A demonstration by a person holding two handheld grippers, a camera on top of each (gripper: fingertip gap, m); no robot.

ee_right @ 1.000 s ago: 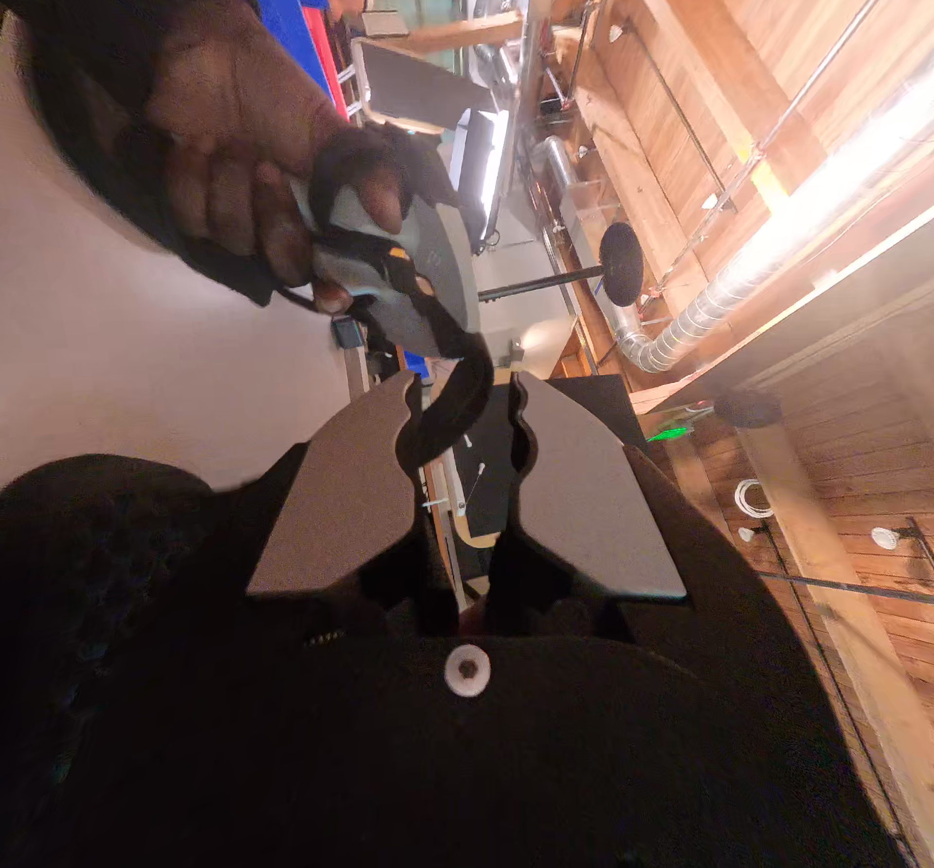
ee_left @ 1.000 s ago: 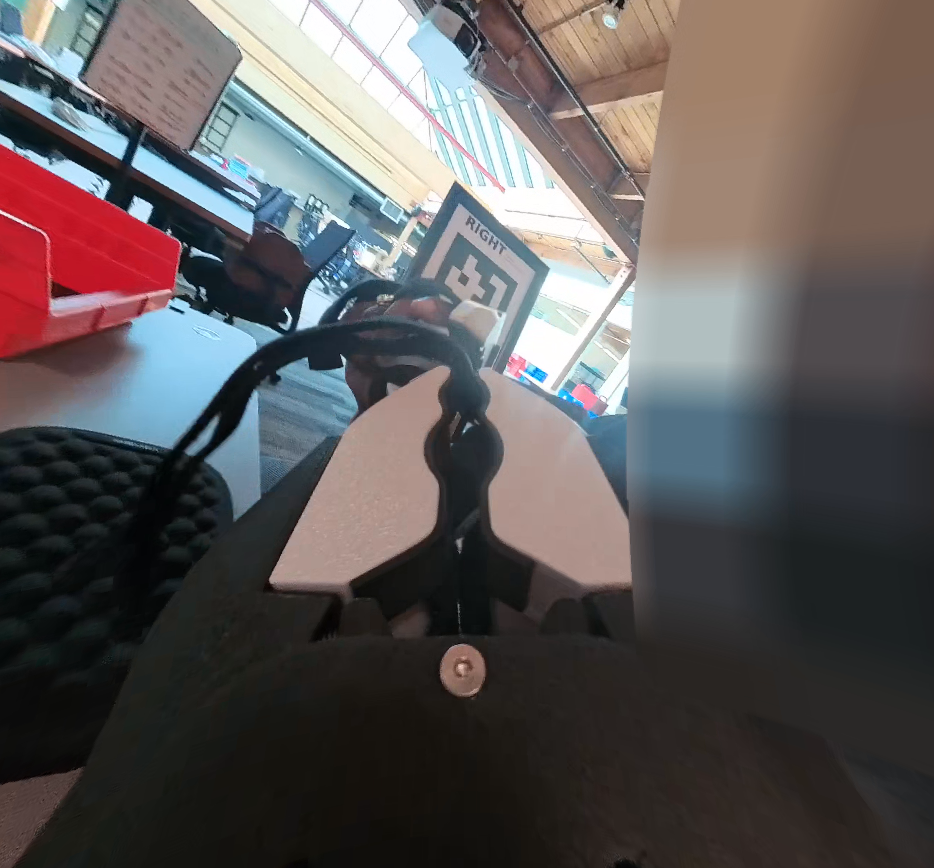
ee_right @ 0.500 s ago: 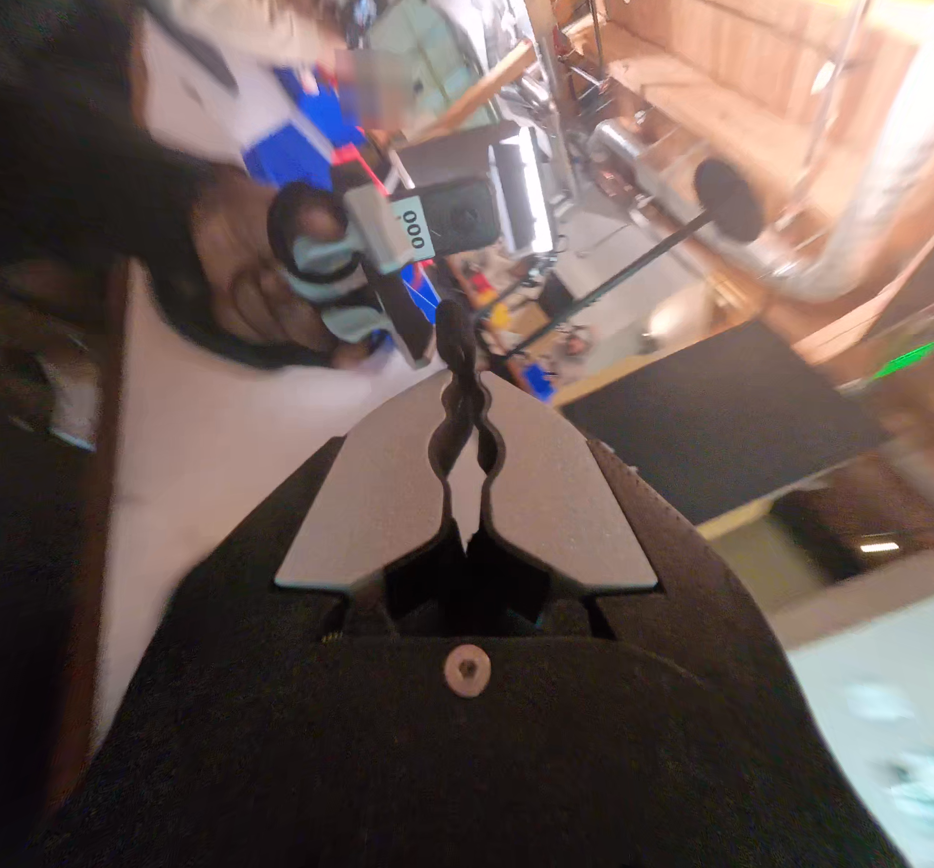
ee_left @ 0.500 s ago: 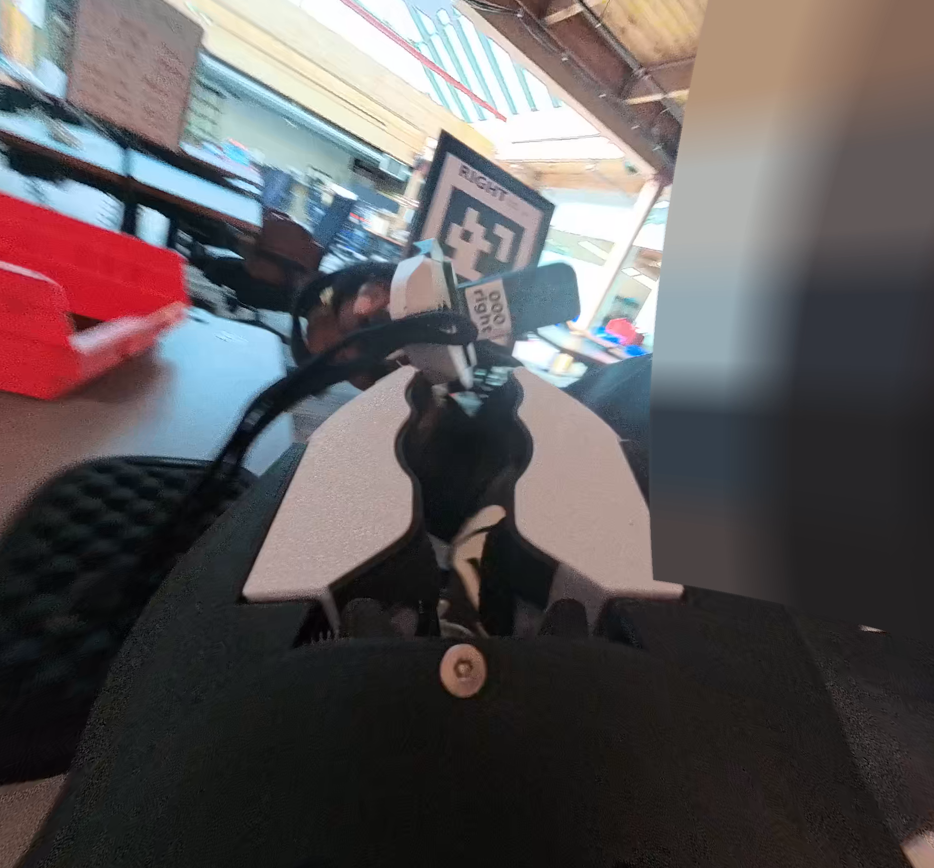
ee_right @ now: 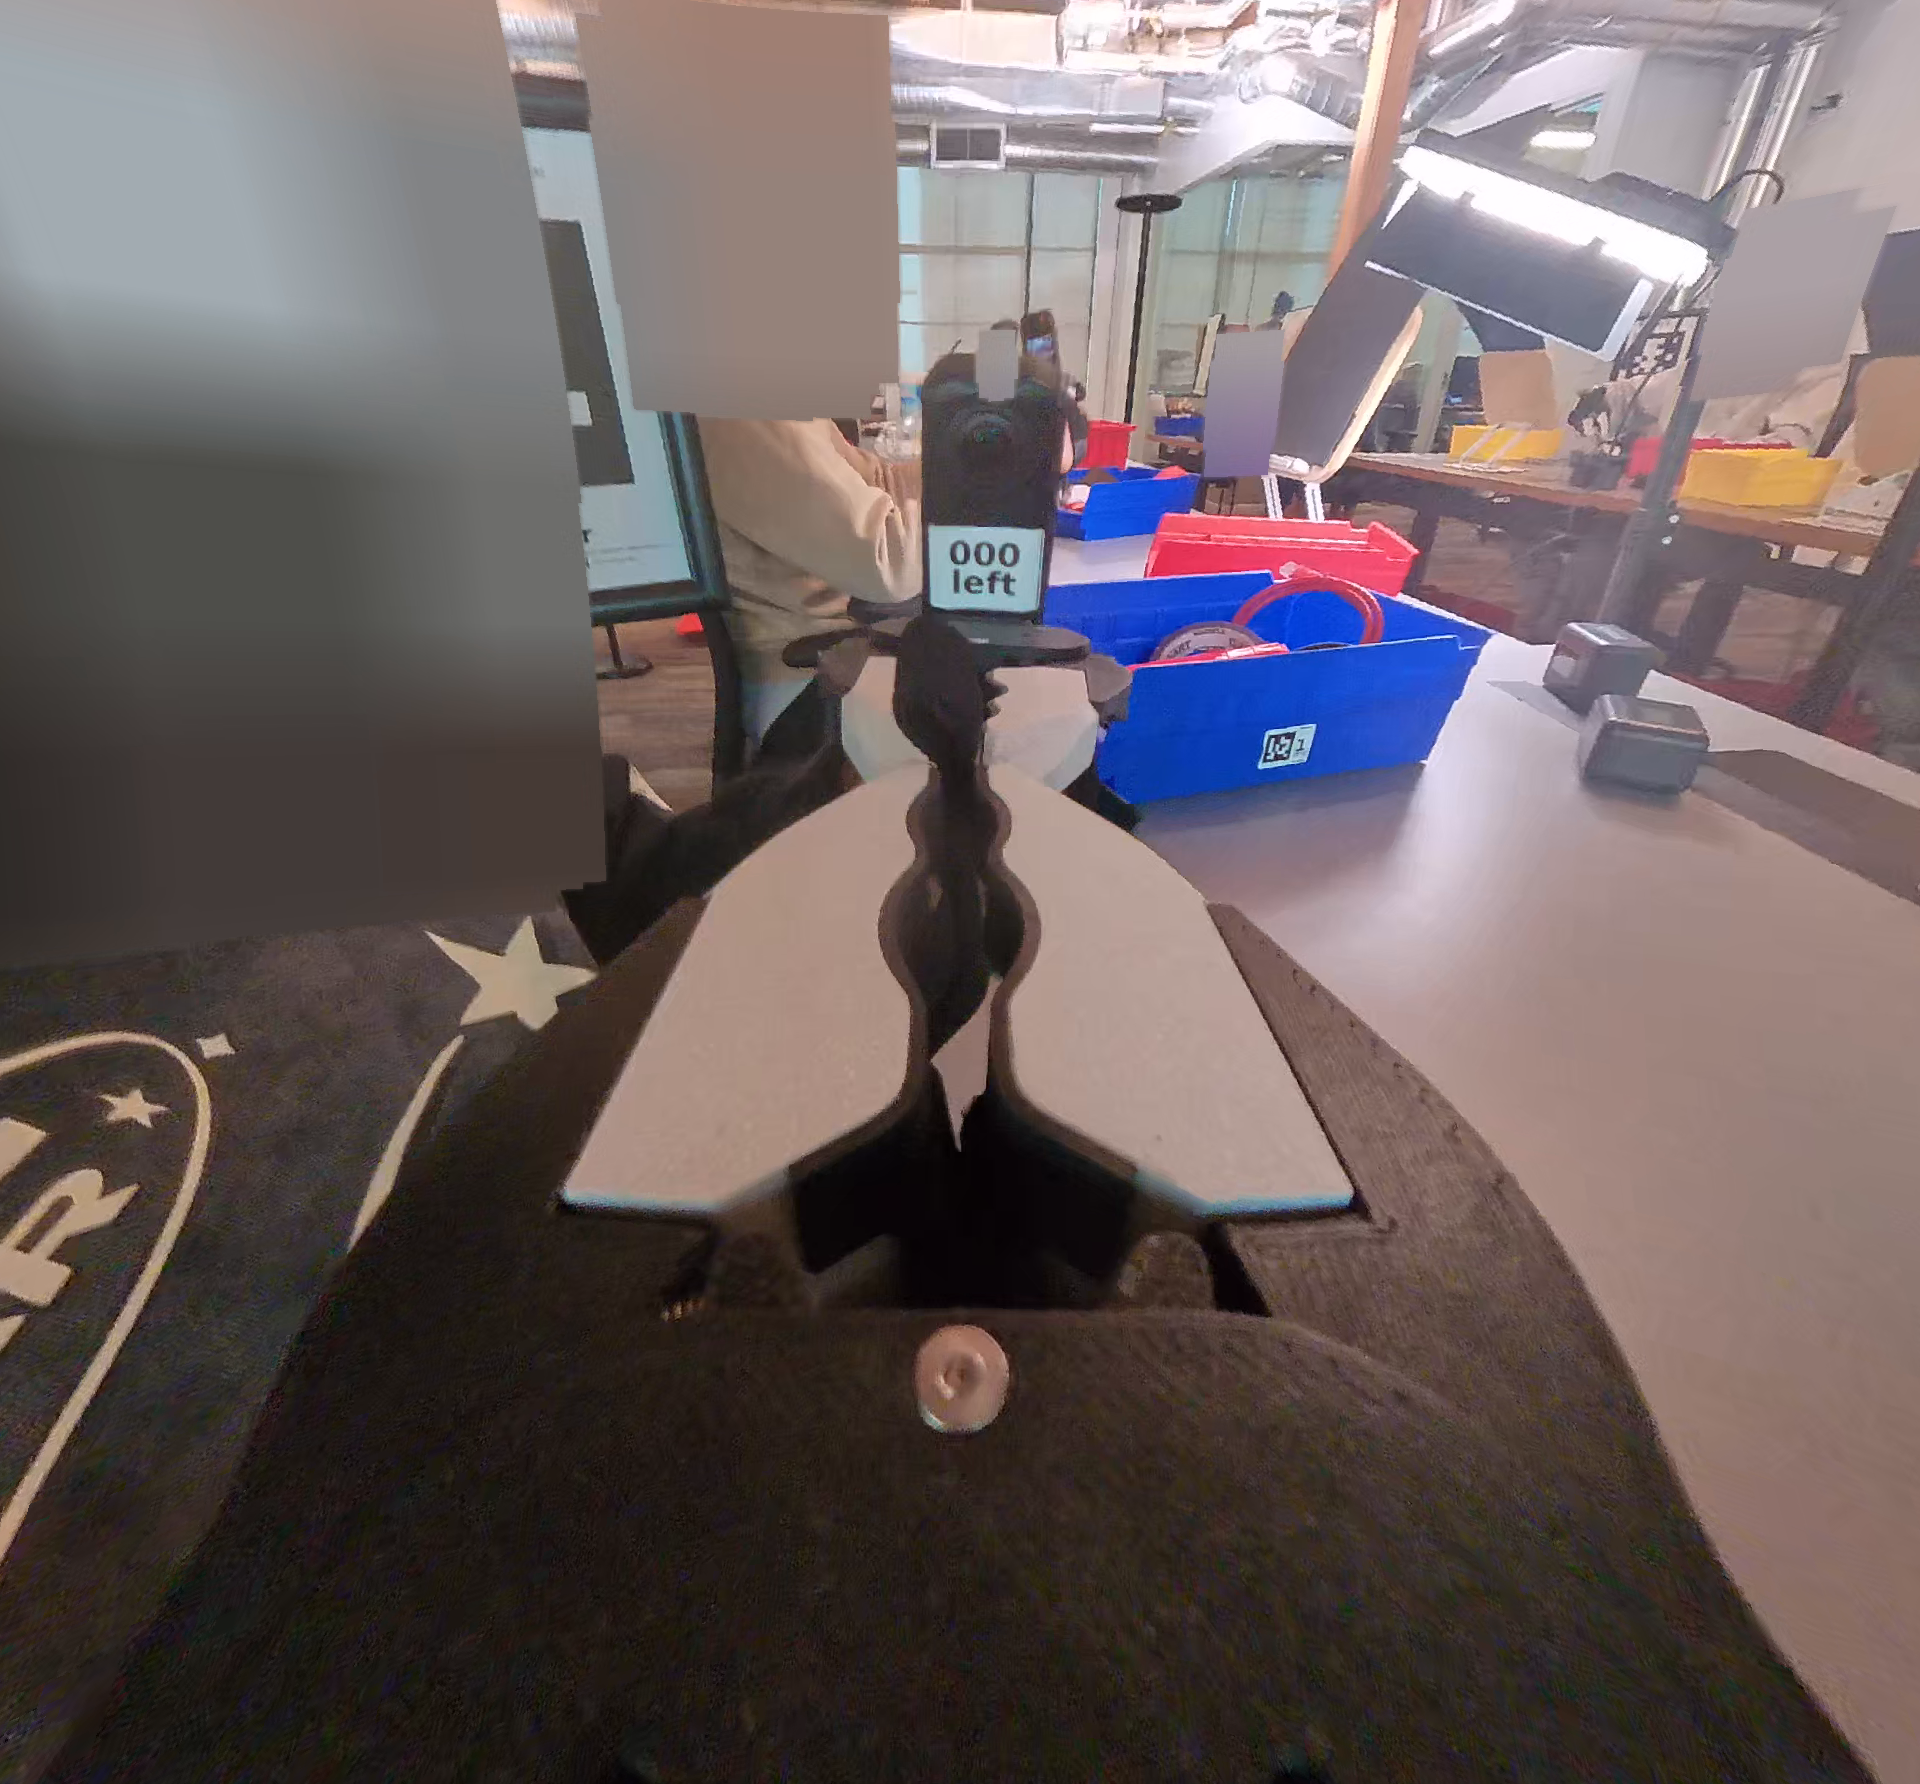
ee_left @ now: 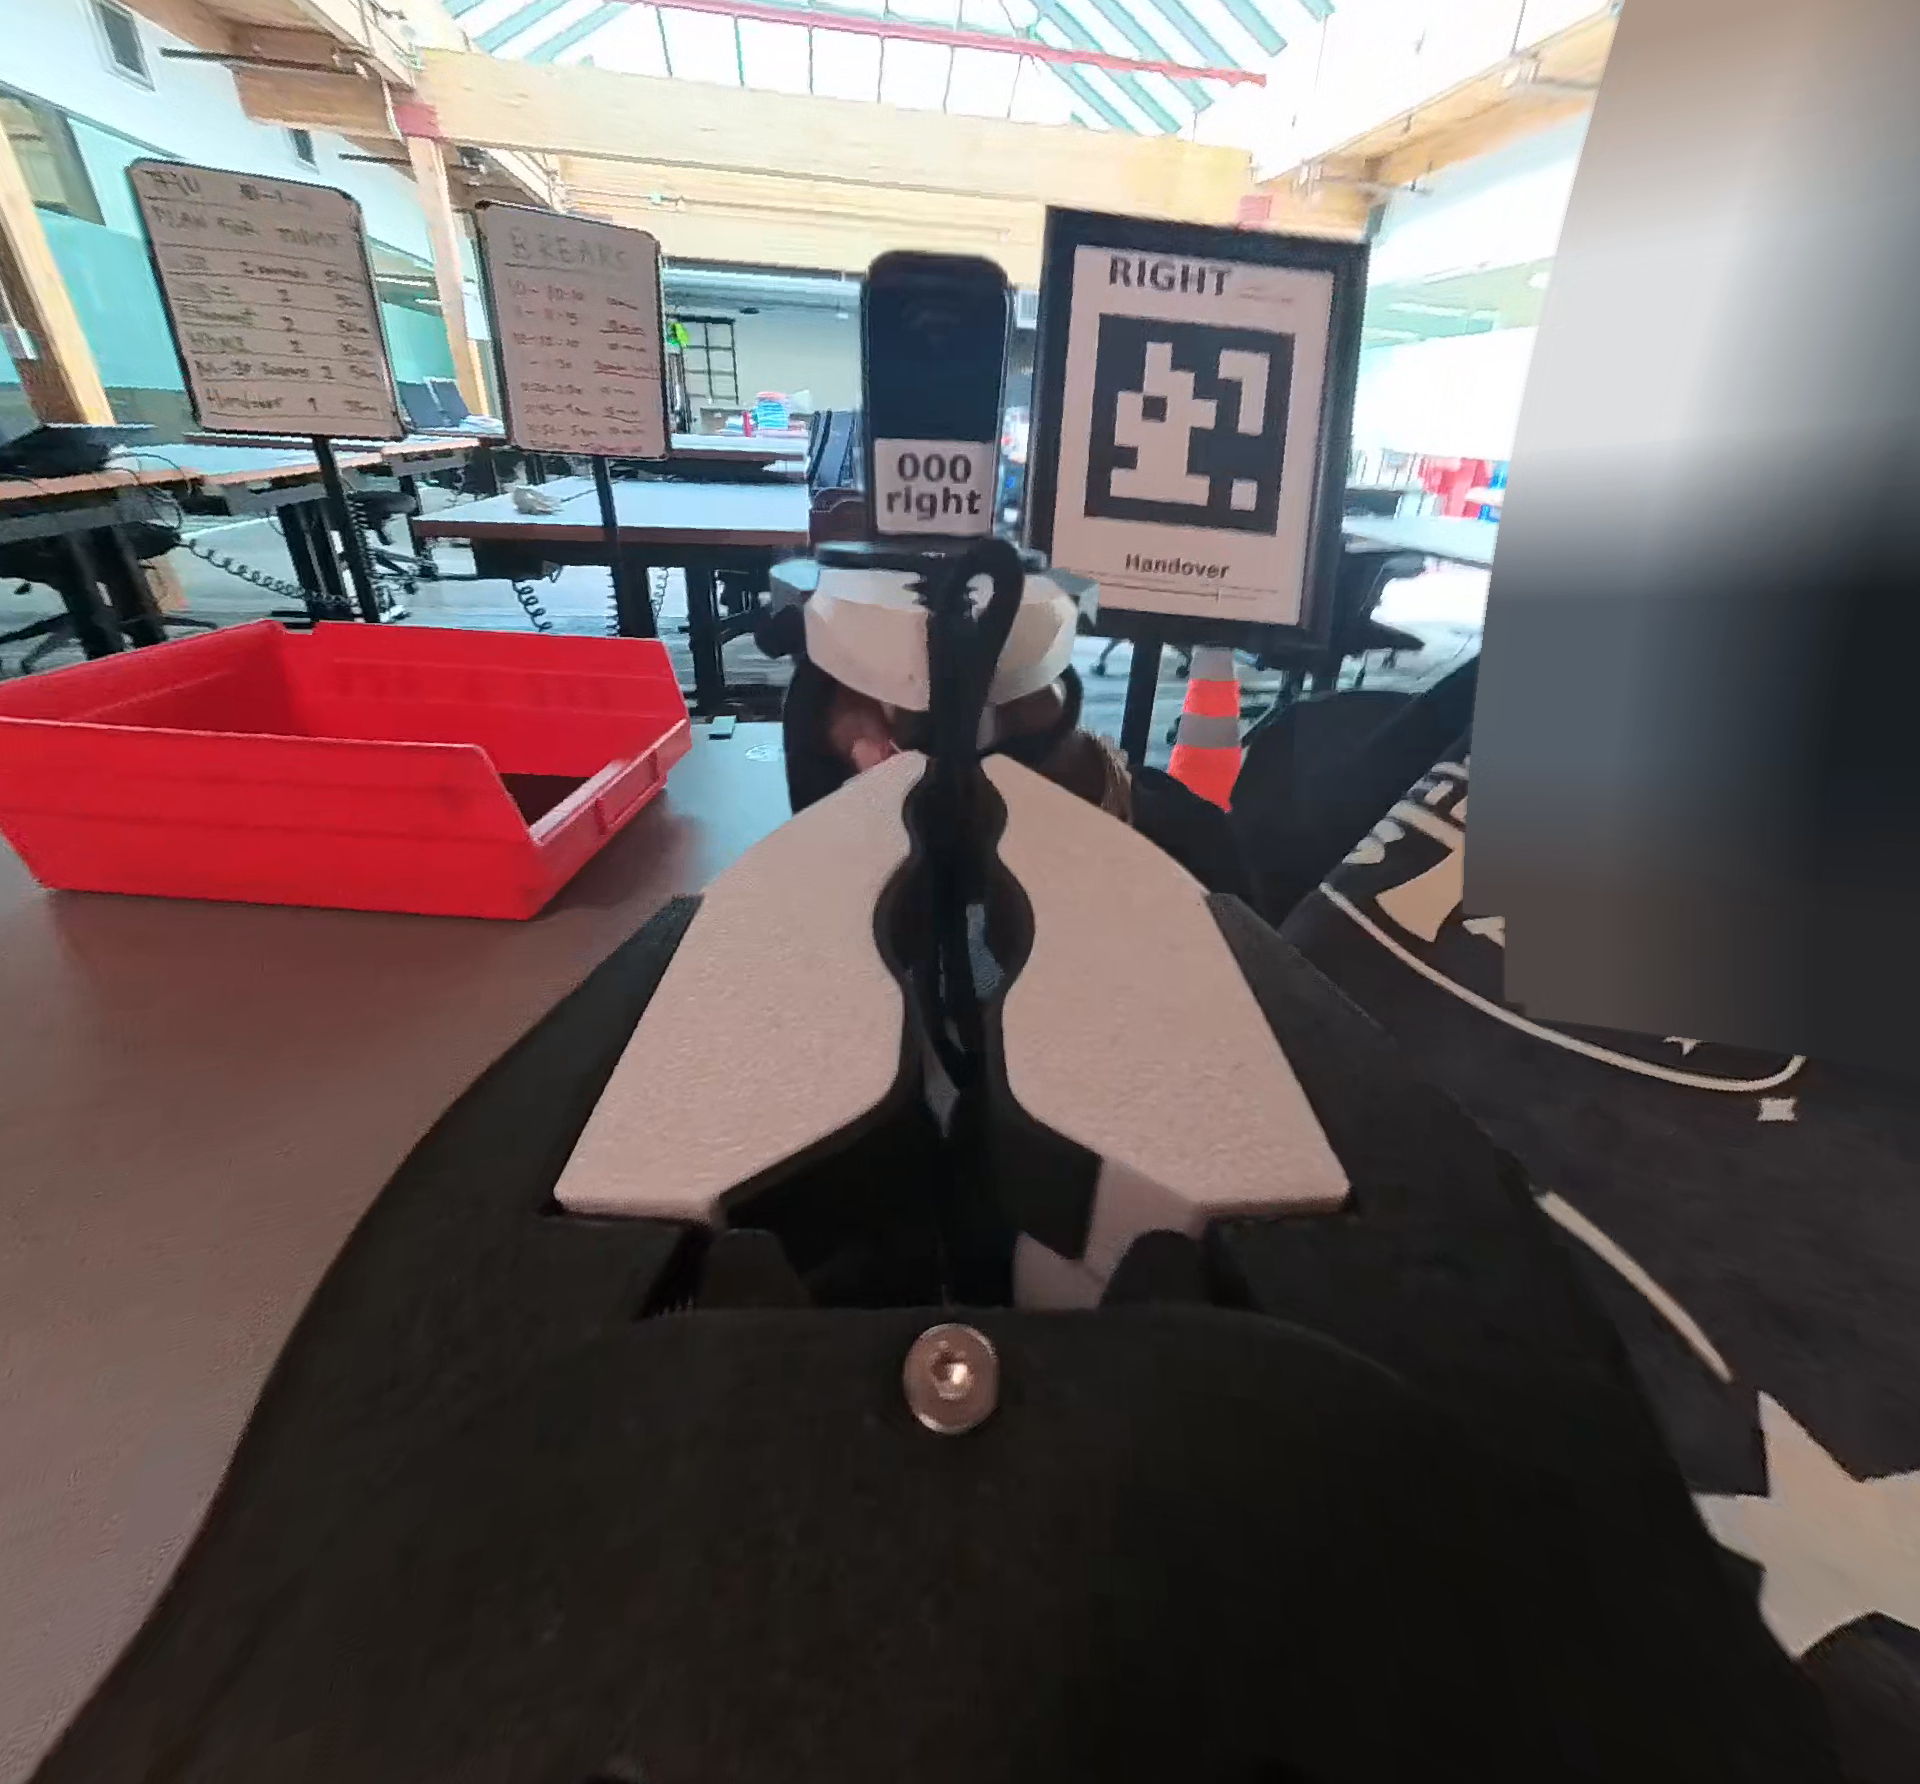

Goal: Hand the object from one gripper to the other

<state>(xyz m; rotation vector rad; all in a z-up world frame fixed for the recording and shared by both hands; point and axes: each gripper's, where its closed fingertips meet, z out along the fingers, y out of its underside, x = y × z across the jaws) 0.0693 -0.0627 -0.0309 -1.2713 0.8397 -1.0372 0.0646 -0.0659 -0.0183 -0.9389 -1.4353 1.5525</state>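
The object is a black cord [ee_left: 961,695]. In the left wrist view it runs between the fingers of my left gripper [ee_left: 951,778], which is shut on it, and up to the right gripper's white body [ee_left: 883,654] straight ahead. In the right wrist view my right gripper [ee_right: 961,778] is shut on the same black cord [ee_right: 940,695], with the left gripper [ee_right: 1039,737] facing it close in front. Both grippers are level and tip to tip above the table edge.
A red bin [ee_left: 312,758] stands on the brown table [ee_left: 208,1059] to the left. A blue bin [ee_right: 1278,706] with rolls and two small black boxes [ee_right: 1642,742] are on the grey table to the right. A framed marker sign [ee_left: 1190,425] stands behind. Less than 4 cm separates the two grippers' tips.
Both grippers swung from tilted to level and now face each other. The right gripper closed on the cord. The left gripper opened half a second ago and is shut again.
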